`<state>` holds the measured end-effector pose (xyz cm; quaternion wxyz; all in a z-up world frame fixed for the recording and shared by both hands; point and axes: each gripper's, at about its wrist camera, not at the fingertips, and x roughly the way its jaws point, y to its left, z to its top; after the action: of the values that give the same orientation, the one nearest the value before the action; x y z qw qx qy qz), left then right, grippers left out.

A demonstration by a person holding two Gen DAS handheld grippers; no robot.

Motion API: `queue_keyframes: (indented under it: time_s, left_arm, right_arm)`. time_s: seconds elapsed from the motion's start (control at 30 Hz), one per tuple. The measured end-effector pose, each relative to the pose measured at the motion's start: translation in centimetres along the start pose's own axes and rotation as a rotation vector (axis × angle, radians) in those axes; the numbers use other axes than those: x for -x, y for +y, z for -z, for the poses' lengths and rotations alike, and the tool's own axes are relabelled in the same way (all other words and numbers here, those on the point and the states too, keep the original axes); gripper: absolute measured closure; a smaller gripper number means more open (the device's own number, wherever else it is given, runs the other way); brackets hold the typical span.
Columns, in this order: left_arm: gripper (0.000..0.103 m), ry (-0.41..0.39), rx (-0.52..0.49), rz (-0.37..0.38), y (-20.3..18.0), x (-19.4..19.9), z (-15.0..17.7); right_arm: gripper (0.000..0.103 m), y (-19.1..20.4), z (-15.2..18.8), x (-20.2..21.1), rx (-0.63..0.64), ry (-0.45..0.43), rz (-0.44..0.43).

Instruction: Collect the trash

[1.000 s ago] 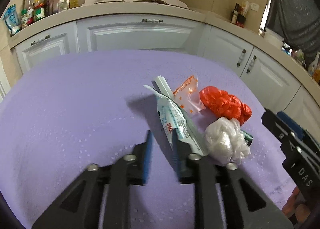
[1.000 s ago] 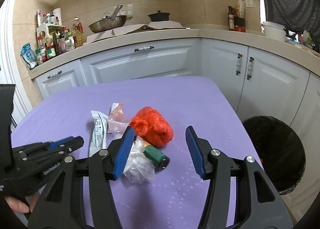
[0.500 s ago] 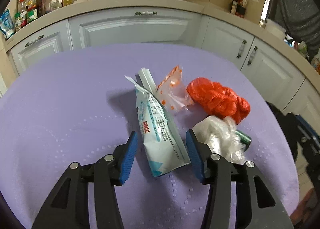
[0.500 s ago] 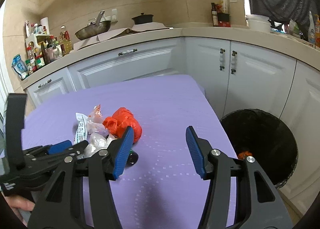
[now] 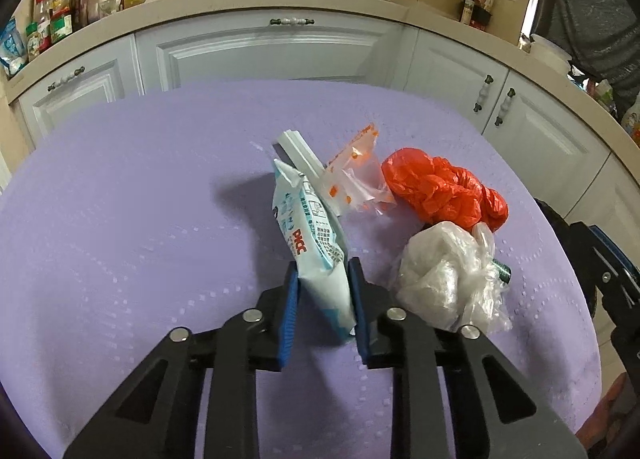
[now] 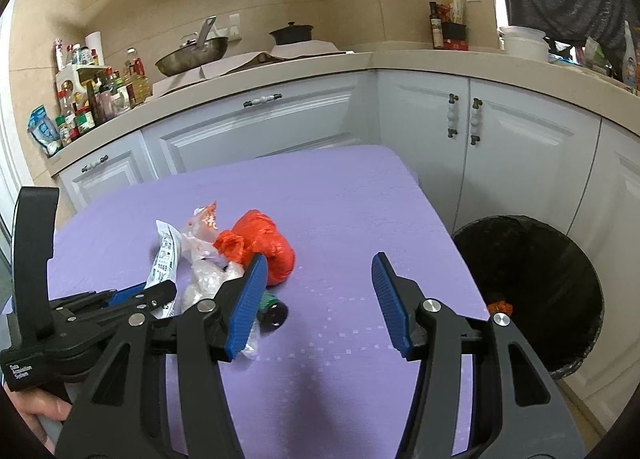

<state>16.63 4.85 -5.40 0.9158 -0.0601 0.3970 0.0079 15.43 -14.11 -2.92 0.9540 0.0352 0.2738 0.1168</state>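
Observation:
My left gripper (image 5: 323,279) is shut on the lower end of a white and blue printed pouch (image 5: 310,227), tilting it up off the purple tablecloth (image 5: 120,219). Right of it lie a clear wrapper with orange marks (image 5: 354,175), a crumpled red plastic bag (image 5: 436,187), a crumpled clear plastic bag (image 5: 444,275) and a small green bottle (image 6: 272,309). My right gripper (image 6: 320,283) is open and empty above the cloth, right of the pile. The left gripper (image 6: 120,299) shows at the left in the right wrist view.
A black-lined trash bin (image 6: 532,291) stands on the floor right of the table, with an orange scrap inside. White cabinets (image 6: 280,123) and a counter with bottles (image 6: 92,99), a pan (image 6: 192,55) and a pot run behind and to the right.
My left gripper opened around the pouch, then closed on its lower end and lifted it. My right gripper drew back and turned right, so the bin came into view.

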Motion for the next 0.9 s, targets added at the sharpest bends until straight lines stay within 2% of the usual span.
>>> queue_keyframes:
  time_s: [0.23,0.37,0.5,0.9]
  left_arm:
    - [0.081,-0.027,0.008,0.006,1.2,1.0,0.1]
    - [0.081,-0.064,-0.016,-0.030,1.9,2.1,0.3]
    - [0.081,-0.067,-0.015,-0.060,3.3,2.8,0.6]
    - [0.081,-0.082,0.055,-0.155,8.6,4.3,1.1]
  right_arm:
    - [0.050,1.4,0.1,-0.2,0.023,0.010,-0.021]
    - [0.050,2.4,0.3,-0.3,0.043,0.018,-0.035]
    - [0.050,3.6,0.5,-0.4,0.061,0.026,-0.052]
    - [0.050,6.8,0.8,-2.0,0.122,0.089,-0.083]
